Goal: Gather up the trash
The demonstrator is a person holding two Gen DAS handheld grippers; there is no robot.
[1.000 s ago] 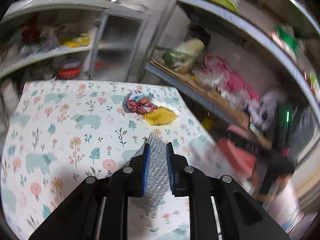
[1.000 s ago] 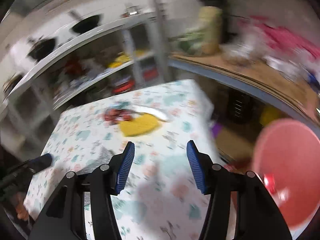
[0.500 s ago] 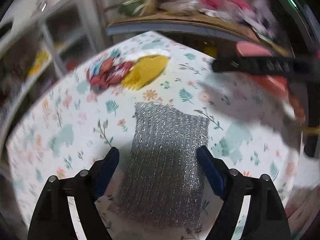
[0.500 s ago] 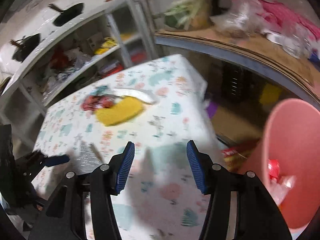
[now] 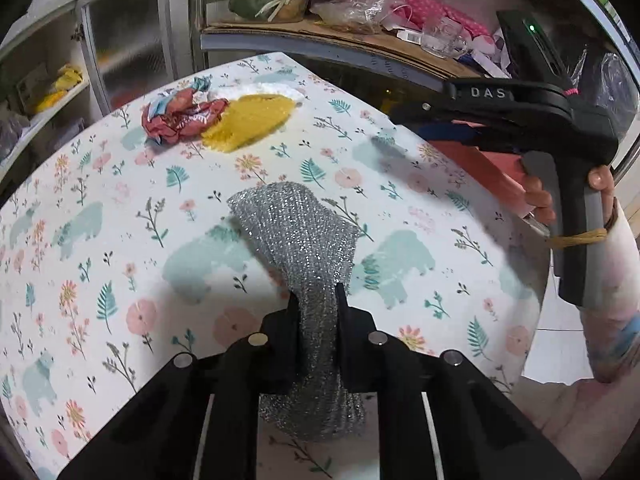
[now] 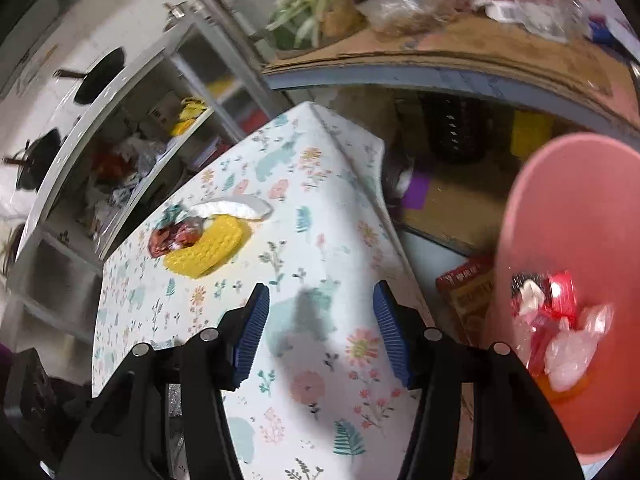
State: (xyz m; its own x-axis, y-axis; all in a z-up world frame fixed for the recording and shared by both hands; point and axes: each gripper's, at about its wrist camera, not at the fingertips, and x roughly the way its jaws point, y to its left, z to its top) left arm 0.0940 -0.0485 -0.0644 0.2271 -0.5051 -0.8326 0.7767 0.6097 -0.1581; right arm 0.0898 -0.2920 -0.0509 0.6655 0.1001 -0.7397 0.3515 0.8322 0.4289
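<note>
Covering the table (image 5: 100, 264) is a cloth printed with flowers, leaves and pale bears, and shelves are crowding in on the far side: a white rack (image 6: 120, 128) carrying two dark pans up top, and a cardboard-lined shelf (image 5: 360, 44) heaped with greens and plastic bags. The left gripper (image 5: 318, 300) is closing its jaws on the scourer (image 5: 304, 236), a silver mesh pad, pinching it into a fold between the pads while its far end is lying on the cloth mid-table. The right gripper (image 6: 320, 332) is hanging over the near right part of the table with jaws standing apart, nothing between them; a hand (image 5: 560, 196) is gripping its handle. Three more pieces are sitting in a touching cluster at the far edge: one crumpled red wrapper (image 5: 180, 116), one yellow pad (image 5: 248, 120), one white piece (image 6: 232, 208). Open cloth is stretching between cluster and scourer. One pink bin (image 6: 568, 240) is waiting just past the table's right edge, already holding red and clear wrappers.
</note>
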